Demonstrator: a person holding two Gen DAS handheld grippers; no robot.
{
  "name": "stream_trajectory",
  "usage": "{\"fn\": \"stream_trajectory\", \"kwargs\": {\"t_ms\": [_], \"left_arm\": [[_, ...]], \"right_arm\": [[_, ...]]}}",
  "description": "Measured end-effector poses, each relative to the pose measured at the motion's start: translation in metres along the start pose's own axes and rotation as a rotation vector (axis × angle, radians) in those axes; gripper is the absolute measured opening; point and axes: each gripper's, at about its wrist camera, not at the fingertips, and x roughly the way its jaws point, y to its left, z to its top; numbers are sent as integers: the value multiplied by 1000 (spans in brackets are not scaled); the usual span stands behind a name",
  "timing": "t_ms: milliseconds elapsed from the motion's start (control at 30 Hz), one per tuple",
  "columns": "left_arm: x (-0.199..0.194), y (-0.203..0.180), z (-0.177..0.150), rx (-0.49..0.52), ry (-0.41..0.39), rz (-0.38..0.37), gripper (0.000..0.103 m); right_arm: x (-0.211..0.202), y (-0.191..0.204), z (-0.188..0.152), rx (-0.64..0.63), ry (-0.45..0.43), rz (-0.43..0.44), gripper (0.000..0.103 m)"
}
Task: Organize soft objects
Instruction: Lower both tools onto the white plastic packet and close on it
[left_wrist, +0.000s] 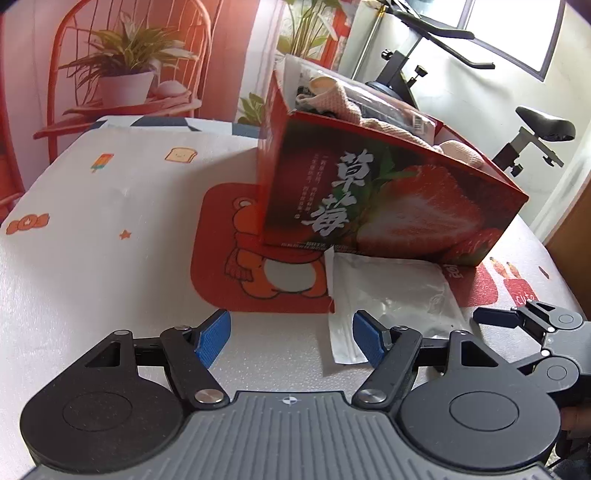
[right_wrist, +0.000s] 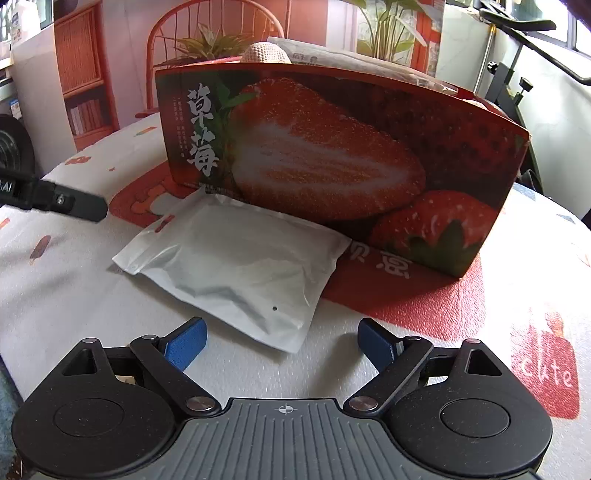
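A flat white plastic pouch (right_wrist: 236, 269) lies on the table, touching the near wall of the red strawberry-printed cardboard box (right_wrist: 332, 155). Both the right gripper (right_wrist: 282, 341) and left gripper (left_wrist: 291, 338) stand apart and empty; grasping the pouch likely comes next.

Your left gripper (left_wrist: 290, 338) is held low and level, pointing forward, its two blue-padded fingers (left_wrist: 214, 338) spread wide apart with nothing between them. Your right gripper (right_wrist: 282, 341) is also low and level, its blue fingers (right_wrist: 186, 343) spread wide and holding nothing. In the left wrist view, your right gripper (left_wrist: 496, 319) appears just beside the left, on its right.
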Motion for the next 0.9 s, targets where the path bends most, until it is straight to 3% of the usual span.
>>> {"fn": "stream_trajectory", "kwargs": {"t_ms": [267, 467, 700, 767, 900], "left_arm": [[2, 1, -4, -9, -2, 2, 75], [1, 3, -5, -16, -6, 8, 75], [1, 1, 1, 3, -29, 6, 75], [0, 1, 6, 1, -56, -31, 75], [3, -12, 20, 96, -98, -60, 75]], "right_arm": [[9, 3, 12, -8, -8, -12, 87], [12, 0, 26, -5, -19, -63, 68], [4, -18, 46, 45, -100, -68, 68], [4, -21, 50, 38, -109, -62, 68], [5, -26, 56, 20, -122, -38, 67]]}}
